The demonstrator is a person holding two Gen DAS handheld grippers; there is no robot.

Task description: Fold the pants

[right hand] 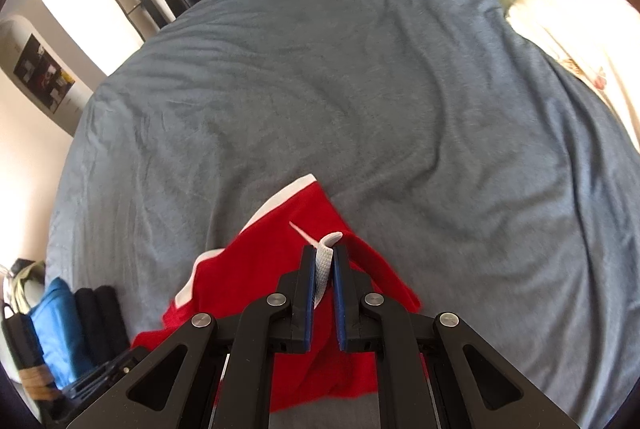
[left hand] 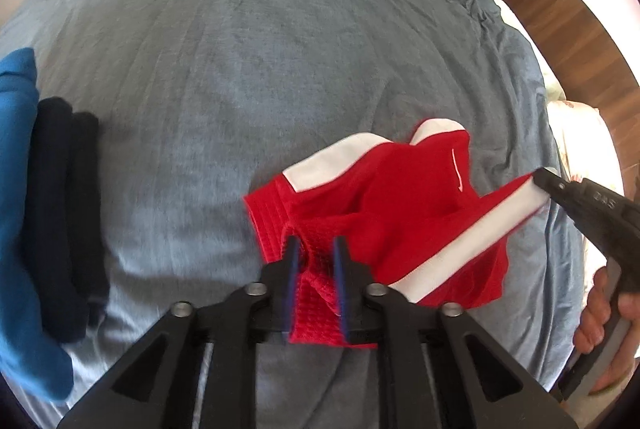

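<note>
A pair of red shorts with white side stripes [left hand: 400, 205] hangs bunched above the grey bed cover [left hand: 240, 49]. My left gripper [left hand: 316, 249] is shut on the ribbed red waistband. My right gripper [left hand: 546, 185] shows at the right edge of the left wrist view, clamped on the white striped edge. In the right wrist view my right gripper [right hand: 324, 257] is shut on a white strip of the shorts [right hand: 280, 269], which hang below it over the bed cover [right hand: 360, 89].
A folded blue garment [left hand: 20, 189] and a folded dark garment [left hand: 64, 221] lie at the left of the bed; they also show in the right wrist view [right hand: 60, 329]. Cream pillows [right hand: 580, 29] lie at the right. Clothes and furniture stand beyond the far bed edge.
</note>
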